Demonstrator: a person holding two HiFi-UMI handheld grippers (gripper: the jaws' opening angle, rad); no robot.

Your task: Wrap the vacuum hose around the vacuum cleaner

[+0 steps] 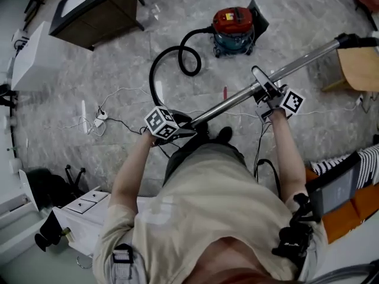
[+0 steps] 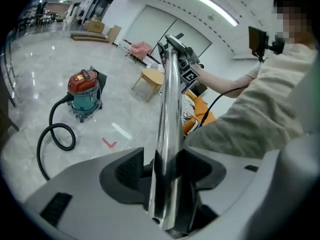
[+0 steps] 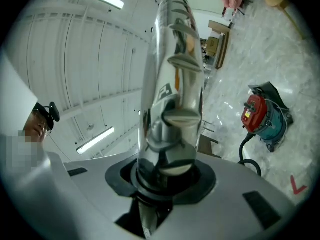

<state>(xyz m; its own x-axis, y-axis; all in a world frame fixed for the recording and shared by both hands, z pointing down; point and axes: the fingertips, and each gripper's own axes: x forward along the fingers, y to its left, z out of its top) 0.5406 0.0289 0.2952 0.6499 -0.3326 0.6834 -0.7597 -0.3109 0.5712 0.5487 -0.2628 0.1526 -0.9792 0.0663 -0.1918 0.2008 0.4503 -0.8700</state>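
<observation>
A red and teal vacuum cleaner (image 1: 233,29) (image 2: 83,91) (image 3: 262,116) stands on the marble floor far ahead. Its black hose (image 1: 159,64) (image 2: 57,136) curls once on the floor and runs back toward me. The chrome wand (image 1: 308,58) (image 2: 167,99) (image 3: 172,59) slants up to the right, held off the floor. My left gripper (image 1: 169,129) (image 2: 162,164) is shut on the wand's lower end, where the hose joins it. My right gripper (image 1: 269,93) (image 3: 162,179) is shut on the wand farther up, at a collar on the tube.
A dark wooden cabinet (image 1: 95,7) and a white box (image 1: 29,55) stand at the far left. Thin cables with a power strip (image 1: 100,117) lie on the floor to the left. A wooden stool (image 1: 358,67) (image 2: 150,81) stands at the right, near the wand's far end. A red floor mark (image 2: 109,143) lies in front of the vacuum cleaner.
</observation>
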